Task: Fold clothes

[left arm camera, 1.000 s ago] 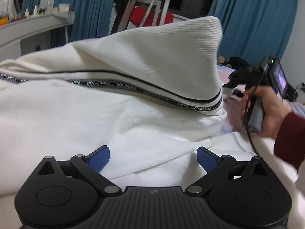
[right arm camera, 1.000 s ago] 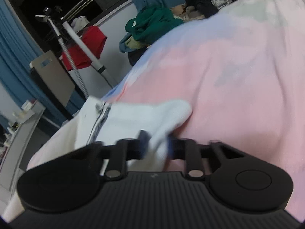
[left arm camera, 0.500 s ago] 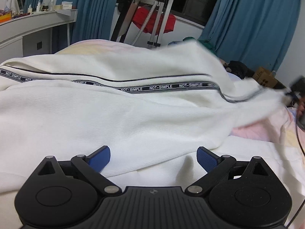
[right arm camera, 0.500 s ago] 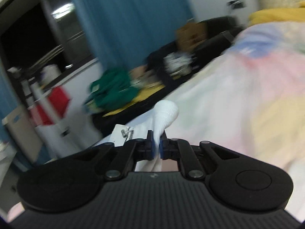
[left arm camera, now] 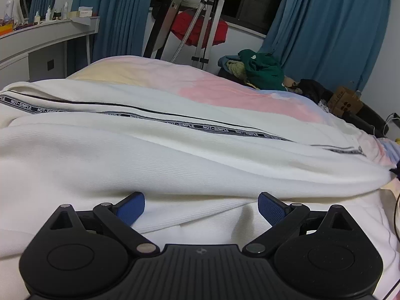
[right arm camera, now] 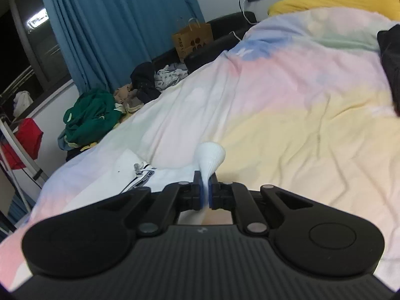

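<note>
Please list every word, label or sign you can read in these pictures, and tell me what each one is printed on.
"NOT-SIMPLE", repeated along the black tape stripe on the white garment.
"MAGLE"-like vertical print on the brown paper bag: too blurred to be sure of.
Print on the cardboard box: too small to read.
Labels on the bottles on the shelf: too small to read.
The striped tape by the zipper pull in the right wrist view: blurred, unreadable.
</note>
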A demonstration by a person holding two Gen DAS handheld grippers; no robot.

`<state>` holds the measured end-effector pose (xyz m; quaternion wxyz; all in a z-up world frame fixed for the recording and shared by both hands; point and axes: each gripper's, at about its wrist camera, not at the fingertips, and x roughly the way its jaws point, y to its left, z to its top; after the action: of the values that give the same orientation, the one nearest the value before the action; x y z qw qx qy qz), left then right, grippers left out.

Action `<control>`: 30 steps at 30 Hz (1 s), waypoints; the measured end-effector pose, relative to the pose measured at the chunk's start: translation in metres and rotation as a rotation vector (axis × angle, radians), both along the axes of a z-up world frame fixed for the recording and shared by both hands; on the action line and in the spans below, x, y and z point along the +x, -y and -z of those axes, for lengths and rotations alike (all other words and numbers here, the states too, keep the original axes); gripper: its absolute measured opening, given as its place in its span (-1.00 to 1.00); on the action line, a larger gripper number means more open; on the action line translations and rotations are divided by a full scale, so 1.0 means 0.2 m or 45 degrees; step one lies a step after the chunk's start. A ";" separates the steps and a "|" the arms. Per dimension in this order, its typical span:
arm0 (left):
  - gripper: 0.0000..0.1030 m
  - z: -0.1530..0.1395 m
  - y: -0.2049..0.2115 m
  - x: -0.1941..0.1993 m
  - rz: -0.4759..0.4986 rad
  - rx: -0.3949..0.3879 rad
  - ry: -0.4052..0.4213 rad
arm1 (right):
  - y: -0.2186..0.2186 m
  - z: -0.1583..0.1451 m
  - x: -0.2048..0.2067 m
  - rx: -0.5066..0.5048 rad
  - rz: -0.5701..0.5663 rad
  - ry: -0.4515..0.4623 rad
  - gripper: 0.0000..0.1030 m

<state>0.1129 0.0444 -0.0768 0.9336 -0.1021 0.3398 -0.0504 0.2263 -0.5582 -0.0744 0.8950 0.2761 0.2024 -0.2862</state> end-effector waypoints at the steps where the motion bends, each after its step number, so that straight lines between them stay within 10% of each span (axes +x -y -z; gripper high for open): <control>1: 0.91 -0.01 0.00 0.00 0.001 -0.015 -0.011 | 0.03 0.02 -0.02 0.013 0.006 0.009 -0.87; 13: 0.91 -0.05 0.03 -0.01 -0.003 0.020 -0.021 | 0.07 0.21 -0.11 0.097 0.050 -0.058 -0.64; 16: 0.91 -0.08 0.03 -0.03 0.002 0.028 -0.008 | 0.01 0.13 -0.16 0.054 0.055 -0.043 -0.25; 19: 0.91 -0.10 0.05 -0.08 0.007 0.047 0.013 | -0.07 0.05 -0.24 0.000 0.050 -0.005 0.58; 30: 0.91 -0.20 0.19 -0.29 0.114 0.184 0.076 | -0.51 -0.27 -0.66 0.065 -0.478 -0.009 0.59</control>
<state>0.0552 0.0073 -0.0377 0.9450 -0.0177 0.3187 -0.0706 0.0939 -0.4567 -0.0205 0.9246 0.2552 0.2607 -0.1098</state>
